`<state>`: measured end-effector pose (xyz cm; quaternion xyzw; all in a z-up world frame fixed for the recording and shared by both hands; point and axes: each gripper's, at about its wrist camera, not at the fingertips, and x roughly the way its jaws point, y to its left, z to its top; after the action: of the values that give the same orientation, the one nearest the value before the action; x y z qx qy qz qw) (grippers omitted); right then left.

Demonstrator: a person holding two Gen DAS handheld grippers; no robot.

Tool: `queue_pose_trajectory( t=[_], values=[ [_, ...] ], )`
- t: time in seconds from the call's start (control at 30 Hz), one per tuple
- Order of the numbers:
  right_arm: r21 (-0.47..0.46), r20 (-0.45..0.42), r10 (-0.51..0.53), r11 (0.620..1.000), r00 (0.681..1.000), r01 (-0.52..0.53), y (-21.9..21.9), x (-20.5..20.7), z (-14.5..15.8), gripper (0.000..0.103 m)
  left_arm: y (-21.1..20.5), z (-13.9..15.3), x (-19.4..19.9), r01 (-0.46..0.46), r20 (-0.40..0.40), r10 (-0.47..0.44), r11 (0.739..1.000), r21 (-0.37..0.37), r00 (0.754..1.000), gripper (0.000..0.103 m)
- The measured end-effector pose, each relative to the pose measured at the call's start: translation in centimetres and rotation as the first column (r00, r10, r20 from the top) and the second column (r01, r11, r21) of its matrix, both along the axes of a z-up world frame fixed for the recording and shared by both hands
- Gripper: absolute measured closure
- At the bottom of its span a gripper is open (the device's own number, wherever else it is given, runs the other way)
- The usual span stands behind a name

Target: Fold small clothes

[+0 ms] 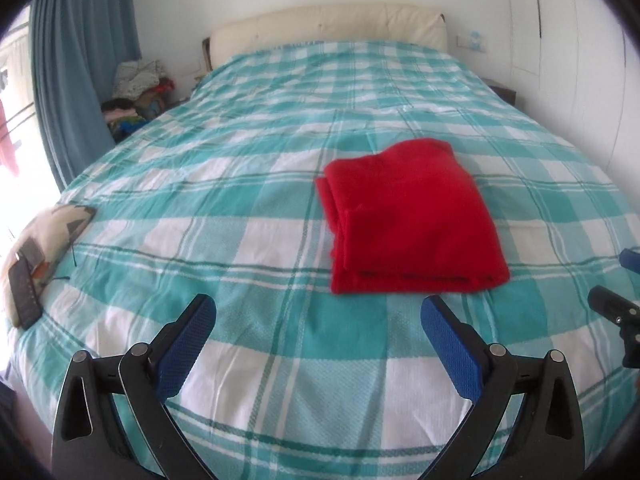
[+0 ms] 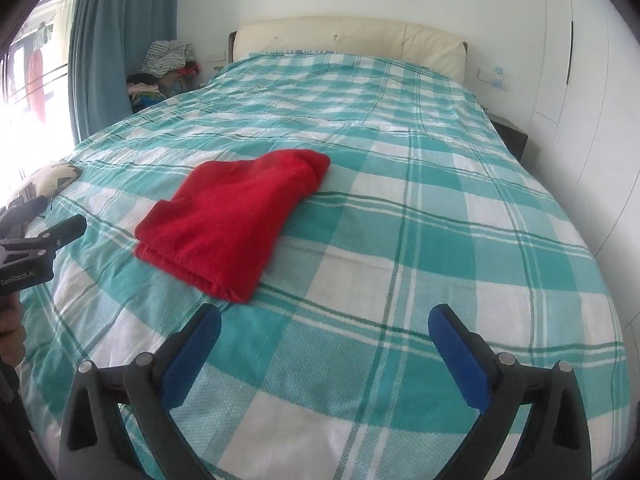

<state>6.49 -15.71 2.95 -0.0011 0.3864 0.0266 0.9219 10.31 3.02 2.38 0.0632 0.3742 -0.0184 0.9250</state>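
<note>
red cloth (image 1: 412, 220) folded | left view only: remote (image 1: 24, 296)

The left hand-held gripper (image 1: 318, 314) is hovering with its two blue-padded fingers (image 1: 184, 346) spread wide apart, gripping nothing. The right hand-held gripper (image 2: 324, 324) is likewise hanging with its fingers (image 2: 460, 356) splayed wide and nothing between them. Each is showing at the edge of the other's view: the two are sitting side by side, apart, both pointing forward.
</note>
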Motion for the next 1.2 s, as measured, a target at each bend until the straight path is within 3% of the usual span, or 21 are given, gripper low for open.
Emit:
queue_pose_trajectory(
  t=[0.07, 0.27, 0.57, 0.93, 1.2],
  values=[
    [0.052, -0.033, 0.03, 0.998, 0.999, -0.029, 0.7, -0.5, -0.5, 0.001, 0.0, -0.4, -0.3, -0.001, -0.033, 0.001, 1.0, -0.003, 0.999, 0.0],
    [-0.036, 0.03, 0.054, 0.998, 0.998, -0.053, 3.1, -1.7, 0.1, 0.001, 0.1, 0.1, -1.1, -0.035, 0.001, 0.035, 0.999, -0.016, 0.999, 0.0],
    [-0.003, 0.031, 0.052, 0.999, 0.998, -0.051, 3.9, -2.2, 0.9, 0.001, -0.3, 0.0, -1.5, 0.016, -0.016, -0.016, 0.999, -0.03, 1.0, 0.0],
    [0.045, 0.042, 0.057, 0.997, 0.997, -0.059, 4.0, -2.5, 2.3, 0.001, -0.7, -0.3, -1.5, -0.01, -0.039, 0.01, 1.0, -0.006, 0.999, 0.0],
    [0.02, 0.039, 0.052, 0.998, 0.998, -0.052, 4.0, -2.4, 1.9, 0.001, -0.5, -0.2, -1.6, -0.032, -0.015, 0.033, 0.999, 0.028, 0.999, 0.0]
  ],
)
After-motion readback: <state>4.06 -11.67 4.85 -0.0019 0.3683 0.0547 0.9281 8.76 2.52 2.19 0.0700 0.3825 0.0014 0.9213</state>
